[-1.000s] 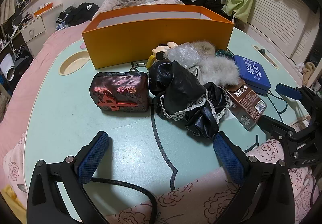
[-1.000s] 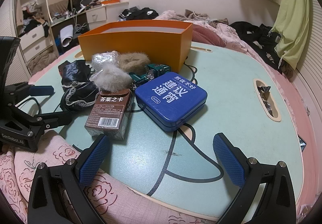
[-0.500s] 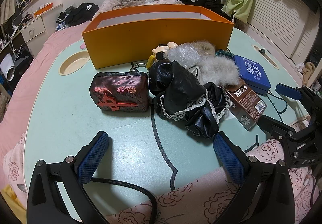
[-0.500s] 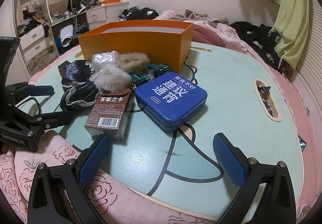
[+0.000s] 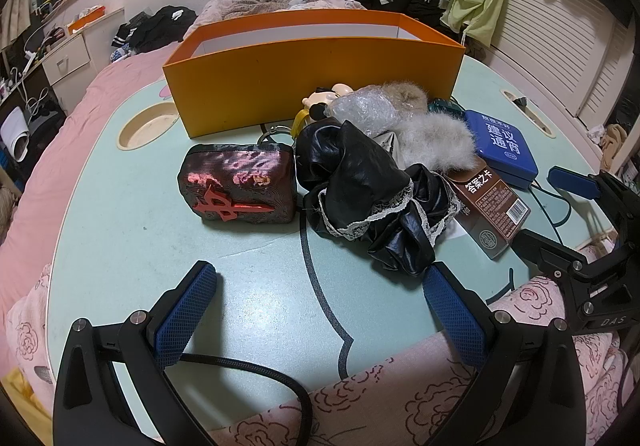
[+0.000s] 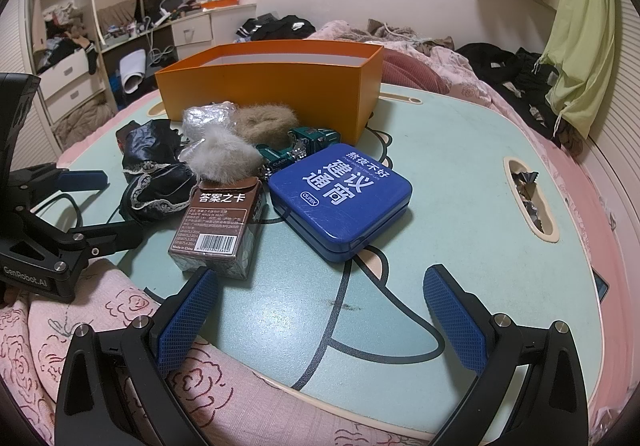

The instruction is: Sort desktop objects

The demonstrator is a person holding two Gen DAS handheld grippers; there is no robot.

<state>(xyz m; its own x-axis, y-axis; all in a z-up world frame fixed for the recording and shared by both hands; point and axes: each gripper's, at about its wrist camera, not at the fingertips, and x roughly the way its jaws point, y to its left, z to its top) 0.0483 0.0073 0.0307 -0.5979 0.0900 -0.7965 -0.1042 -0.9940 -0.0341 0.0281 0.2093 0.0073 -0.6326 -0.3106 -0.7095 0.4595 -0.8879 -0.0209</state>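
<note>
Two claws hang wide apart and empty over the near edge of a pale green desk [image 5: 120, 246], with sorting not yet begun. At the top centre of both views stands the orange box [image 5: 312, 85], the likely destination, its inside hidden from here. The left claw [image 5: 320, 310] faces a dark pouch [image 5: 240, 185] at left centre and a heap of black cloth [image 5: 368, 197] at centre, the cloth's lowest fold just beside the right-hand finger. The right claw [image 6: 320, 310] faces a brown carton [image 6: 220, 226], whose near corner sits just beside its left-hand finger, and a blue tin [image 6: 340, 197] at centre frame, well ahead of the fingers. Behind these lie a grey fur puff [image 6: 224, 157], a brown fur puff [image 6: 266, 121], a wad of bubble wrap [image 6: 204, 117] and a green toy truck [image 6: 296, 145], all touching or overlapping.

The risk appears to lie in the crowding: the cloth could drag the neighbouring fur or carton along when lifted. The tin looks broad and smooth, so a grip across it could slip. A cable [image 5: 560, 201] beside the tin could snag.
</note>
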